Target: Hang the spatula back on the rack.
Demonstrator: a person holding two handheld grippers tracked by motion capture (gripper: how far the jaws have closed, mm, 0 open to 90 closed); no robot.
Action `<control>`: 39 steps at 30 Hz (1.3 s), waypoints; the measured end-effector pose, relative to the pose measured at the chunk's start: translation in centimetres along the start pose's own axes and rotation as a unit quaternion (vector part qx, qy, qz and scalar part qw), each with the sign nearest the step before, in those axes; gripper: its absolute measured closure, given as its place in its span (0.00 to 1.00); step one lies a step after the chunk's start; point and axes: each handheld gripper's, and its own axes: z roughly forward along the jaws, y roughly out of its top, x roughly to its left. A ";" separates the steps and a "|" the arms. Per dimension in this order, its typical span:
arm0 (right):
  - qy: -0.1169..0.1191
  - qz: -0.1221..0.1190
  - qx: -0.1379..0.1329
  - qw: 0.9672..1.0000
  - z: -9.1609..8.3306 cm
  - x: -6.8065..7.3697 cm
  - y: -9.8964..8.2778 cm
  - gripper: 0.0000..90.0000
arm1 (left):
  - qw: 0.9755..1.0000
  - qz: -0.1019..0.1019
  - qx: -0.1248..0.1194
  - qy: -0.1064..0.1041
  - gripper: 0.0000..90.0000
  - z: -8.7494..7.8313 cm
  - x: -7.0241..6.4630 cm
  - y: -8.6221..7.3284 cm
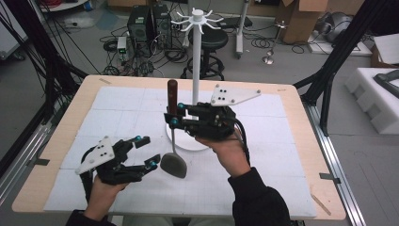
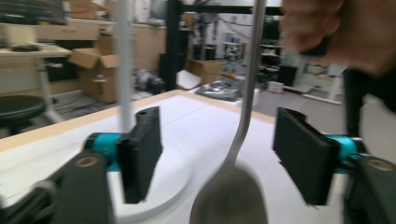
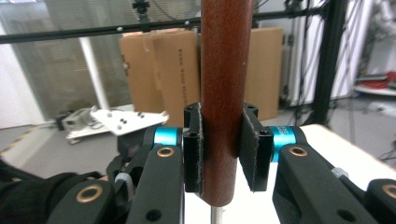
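A spoon with a dark wooden handle, thin metal shaft and grey bowl hangs upright over the white mat. My right gripper is shut on the handle; in the right gripper view both pads press the brown handle near its lower end. My left gripper stands open at the front left, its fingertips just left of the bowl. In the left gripper view the shaft and blurred bowl stand between the spread jaws, touching neither pad.
A white stand with a tall pole, hooked arms at the top and a round base stands just behind the spoon. The wooden table carries a white gridded mat. Stool, boxes and cables lie on the floor beyond.
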 end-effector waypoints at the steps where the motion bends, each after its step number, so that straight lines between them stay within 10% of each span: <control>1: -0.004 -0.003 0.003 1.000 0.1 -0.4 0.4 0.82 | 1.000 -0.004 -0.001 0.010 0.31 -0.5 0.5 -0.3; 12: -0.034 0.003 0.020 0.999 1.7 -4.9 4.7 0.82 | 0.997 -0.027 0.019 0.073 0.19 -4.5 3.7 -3.0; 29: -0.086 0.043 0.019 0.995 1.3 -9.2 5.8 0.82 | 0.996 -0.037 0.019 0.083 0.21 -5.8 4.8 -3.4; 39: -0.114 0.037 0.022 0.992 0.6 -9.5 5.6 0.81 | 0.995 -0.045 0.013 0.084 0.21 -6.1 5.0 -3.6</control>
